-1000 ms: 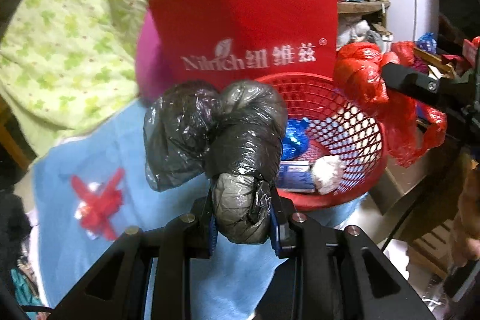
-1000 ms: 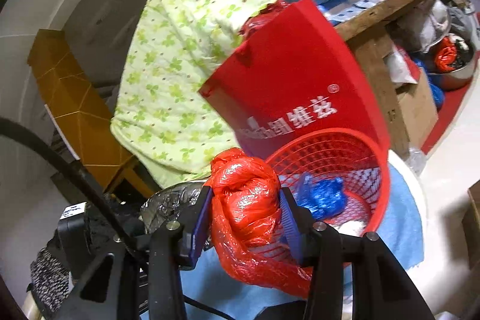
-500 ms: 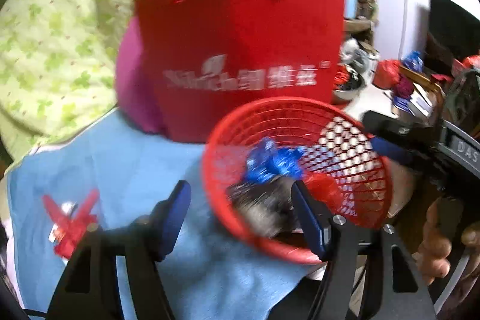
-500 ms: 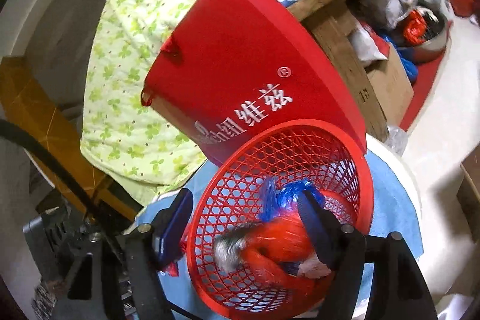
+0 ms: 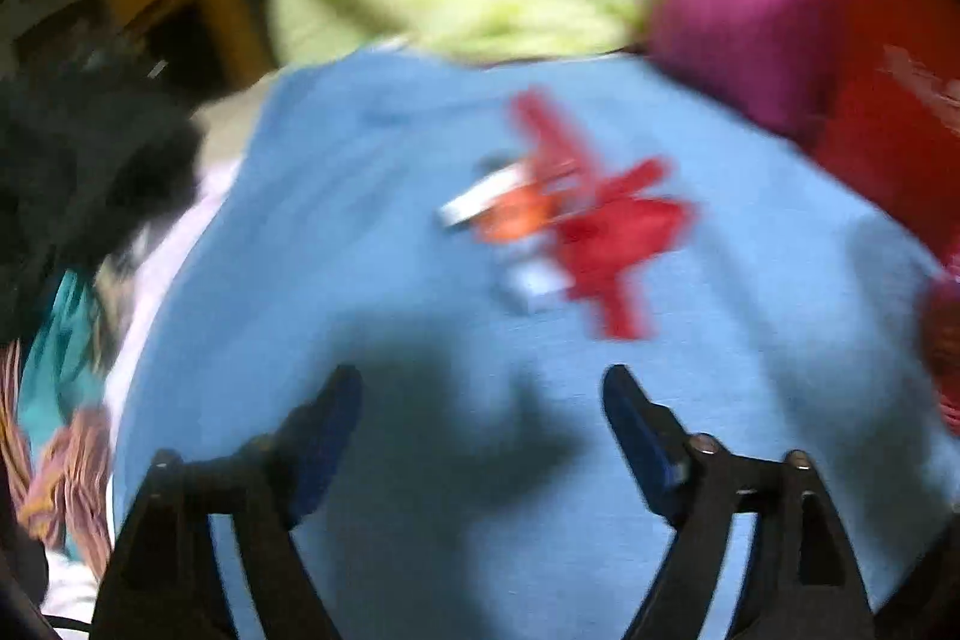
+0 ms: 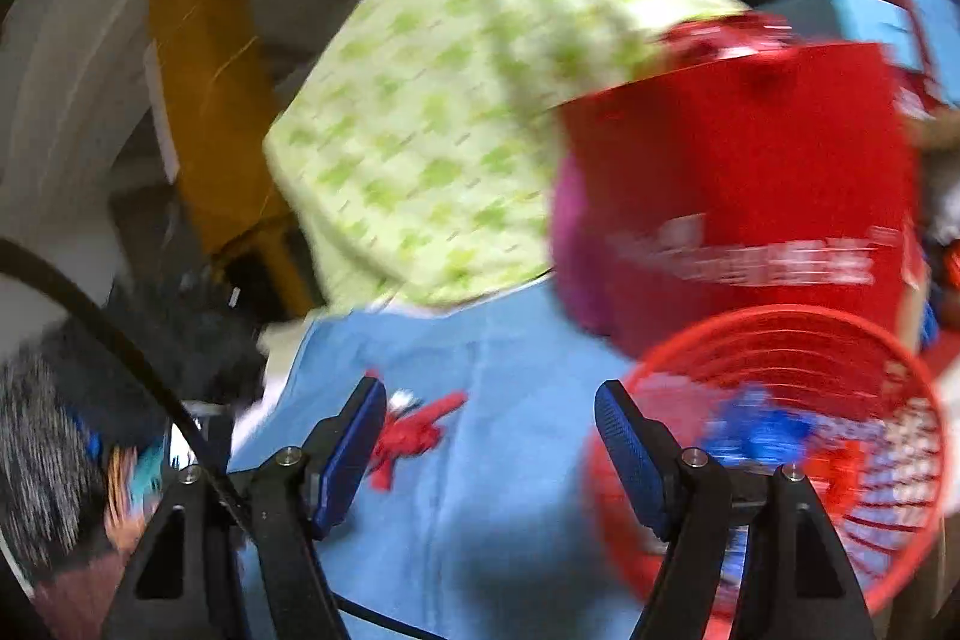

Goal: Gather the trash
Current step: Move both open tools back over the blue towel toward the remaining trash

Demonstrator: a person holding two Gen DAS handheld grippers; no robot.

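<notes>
- Left gripper point(image 5: 483, 415): jaws wide, nothing between them; they have just been opening. It hangs over the blue cloth point(image 5: 372, 244) that covers the worktop, and its shadow falls on the cloth just ahead of the fingers.
- Scraps point(image 5: 576, 226): a small heap of red, orange and white bits lies on the cloth ahead of the left gripper, apart from its fingers. The view is too blurred to tell what each bit is.
- Right gripper point(image 6: 489, 427): jaws apart and empty, having opened within the last second. Between and beyond them only blue cloth shows.
- Basket point(image 6: 900, 466): a red mesh basket sits on the cloth to the right of the right gripper, its rim just beside the right finger. Blue trash point(image 6: 759, 427) and red trash point(image 6: 840, 463) lie inside it.
- In the right view the red scraps lie on the cloth just beyond the left finger, well apart from the basket.
- Red bag point(image 6: 744, 184): stands upright behind the basket, white lettering on its face, with a magenta thing point(image 6: 570, 244) at its left edge.
- Green quilt point(image 6: 444, 112): a pale green patterned quilt hangs behind the worktop.
</notes>
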